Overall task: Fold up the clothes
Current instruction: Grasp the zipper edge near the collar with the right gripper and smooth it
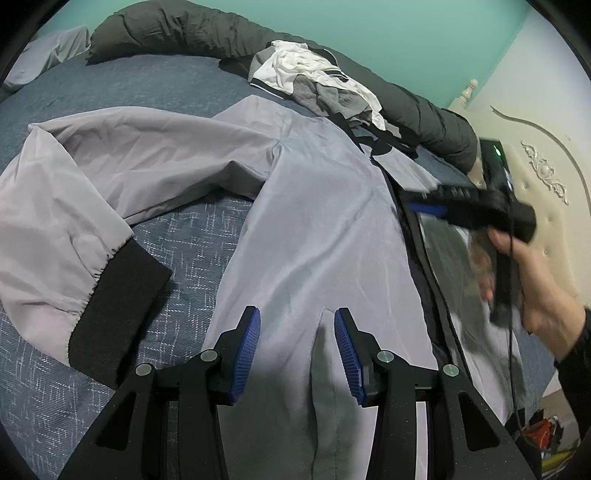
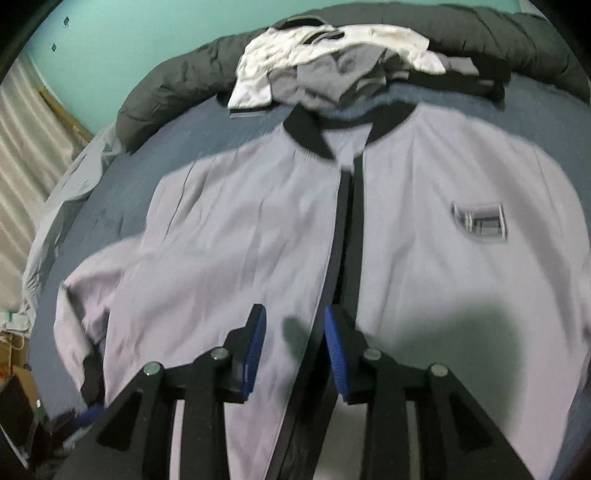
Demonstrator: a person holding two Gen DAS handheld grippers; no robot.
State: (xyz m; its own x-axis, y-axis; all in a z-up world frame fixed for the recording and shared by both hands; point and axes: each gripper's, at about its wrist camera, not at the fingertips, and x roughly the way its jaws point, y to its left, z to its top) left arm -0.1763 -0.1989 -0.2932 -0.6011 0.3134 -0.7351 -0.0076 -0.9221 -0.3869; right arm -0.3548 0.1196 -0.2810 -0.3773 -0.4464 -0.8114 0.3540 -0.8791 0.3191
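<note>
Lying front-up across the blue bed [image 1: 192, 236], the grey jacket [image 1: 317, 221] spreads flat. Both the left gripper [image 1: 297, 314] and the right gripper [image 2: 295, 314] hover over it, jaws apart, pinching nothing.

Jacket [image 2: 236, 221]: pale lilac-grey, black cuffs and collar. Bed sheet [image 1: 192, 251]: blue, white crosshatch. Wall [image 1: 369, 29]: teal; duvet [image 1: 177, 33]: dark grey.

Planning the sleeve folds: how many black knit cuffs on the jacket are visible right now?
2. One cuff ends the sleeve spread across the bedspread in the left wrist view; the other cuff shows at the lower left of the right wrist view, though they may be the same one.
</note>
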